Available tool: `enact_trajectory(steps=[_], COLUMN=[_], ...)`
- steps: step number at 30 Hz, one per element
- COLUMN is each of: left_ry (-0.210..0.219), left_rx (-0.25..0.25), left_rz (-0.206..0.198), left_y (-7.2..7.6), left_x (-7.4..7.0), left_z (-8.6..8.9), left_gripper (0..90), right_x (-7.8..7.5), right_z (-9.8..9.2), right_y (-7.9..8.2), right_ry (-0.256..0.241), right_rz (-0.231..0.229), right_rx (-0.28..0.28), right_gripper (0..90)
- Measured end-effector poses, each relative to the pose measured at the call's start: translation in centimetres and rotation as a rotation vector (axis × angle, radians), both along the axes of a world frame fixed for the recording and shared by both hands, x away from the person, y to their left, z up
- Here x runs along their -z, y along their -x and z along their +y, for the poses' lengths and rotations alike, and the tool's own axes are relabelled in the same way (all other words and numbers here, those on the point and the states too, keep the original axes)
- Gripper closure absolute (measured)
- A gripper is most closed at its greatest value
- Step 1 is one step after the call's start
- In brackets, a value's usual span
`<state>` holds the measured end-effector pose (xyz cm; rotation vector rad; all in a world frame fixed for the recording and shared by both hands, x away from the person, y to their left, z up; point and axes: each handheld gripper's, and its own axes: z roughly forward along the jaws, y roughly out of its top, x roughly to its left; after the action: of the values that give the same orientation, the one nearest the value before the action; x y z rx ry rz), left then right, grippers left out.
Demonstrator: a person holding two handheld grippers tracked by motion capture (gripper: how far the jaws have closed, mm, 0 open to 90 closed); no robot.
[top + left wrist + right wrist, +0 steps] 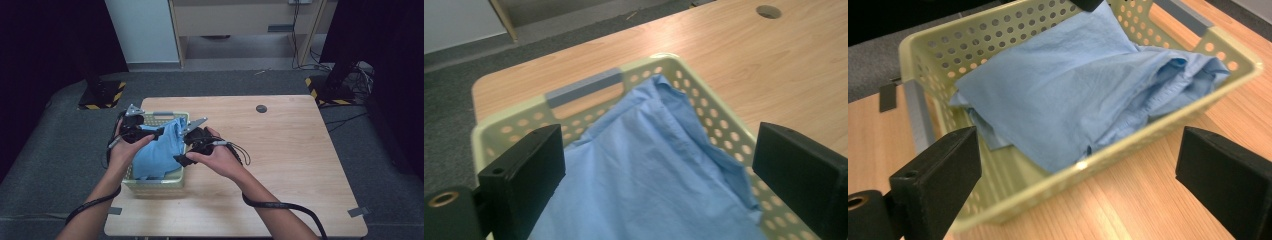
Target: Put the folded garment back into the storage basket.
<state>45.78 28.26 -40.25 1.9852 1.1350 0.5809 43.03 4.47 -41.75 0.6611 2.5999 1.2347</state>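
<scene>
A pale yellow perforated basket (155,184) stands at the table's left side with a crumpled light-blue cloth (160,152) piled in it. The left gripper (154,132) hovers over the basket's far left part, pointing right across the cloth. The right gripper (183,145) sits at the basket's right wall, facing the cloth. In the left gripper view the left gripper (659,150) is open above the cloth (649,165), the basket's rim (664,59) beyond. In the right gripper view the right gripper (1080,160) is open, straddling the basket's wall (1148,127) with the cloth (1068,85) behind it.
The wooden table (280,160) has bare surface to the right of the basket and a round dark grommet (261,108) near its far edge. Grey carpet surrounds it. Black stands on yellow-striped plates (102,95) flank the far corners, and cables (360,75) lie at the right.
</scene>
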Motion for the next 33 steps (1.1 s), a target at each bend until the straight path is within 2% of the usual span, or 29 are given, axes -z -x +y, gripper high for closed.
enact_trajectory(steps=[3,6,8,12,19,33], left_ry=[-0.004,0.019,0.018,0.003,-0.022,-0.038], left_rx=[0.030,0.047,0.060,0.090,0.147,0.229], left_rz=[-0.003,-0.014,-0.021,-0.009,-0.016,-0.025], left_y=[0.6,1.4,1.8,2.3,2.6,3.6], left_x=[-0.2,-0.5,-0.6,-0.3,-0.2,0.1], left_z=[-1.3,-2.6,-3.7,-6.0,-9.9,-15.5], left_gripper=[5.1,4.9,4.9,4.9,5.1,5.7], right_x=[-0.3,-0.6,-0.9,-1.2,-1.5,-0.7], right_z=[-1.4,-2.9,-3.9,-6.1,-9.7,-15.9], right_y=[0.2,0.6,0.9,1.4,1.9,2.4], right_ry=[-0.014,-0.004,0.002,-0.015,-0.039,-0.080], right_rz=[0.008,0.007,0.002,-0.003,-0.011,0.004], right_rx=[0.009,0.018,0.023,0.028,0.062,0.130], right_gripper=[4.0,4.0,4.1,3.9,4.0,4.1])
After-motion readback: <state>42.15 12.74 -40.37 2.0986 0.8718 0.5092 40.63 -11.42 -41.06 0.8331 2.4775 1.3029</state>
